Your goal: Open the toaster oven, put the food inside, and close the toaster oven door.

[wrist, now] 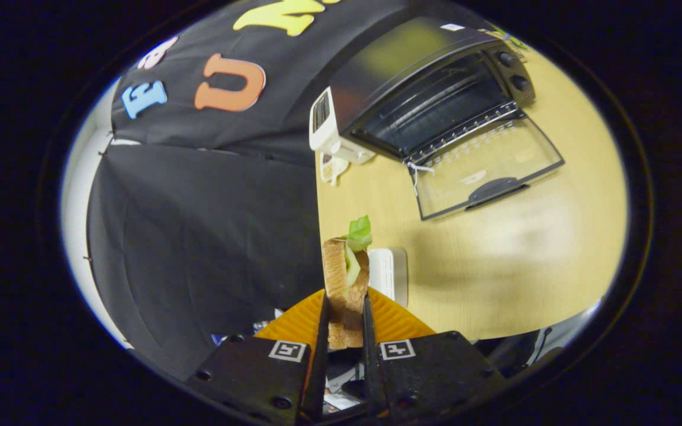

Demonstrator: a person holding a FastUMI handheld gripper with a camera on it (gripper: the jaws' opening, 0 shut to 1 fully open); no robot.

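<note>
Jaws clamped on sandwich (346, 284): brown bread, green lettuce poking out; toaster oven (436, 100) door open.

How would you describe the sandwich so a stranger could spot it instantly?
Start at the black toaster oven, its glass door open on the wooden table. Nearer, the claw is shut on the sandwich: brown bread with green lettuce poking out, beside a white block.
</note>
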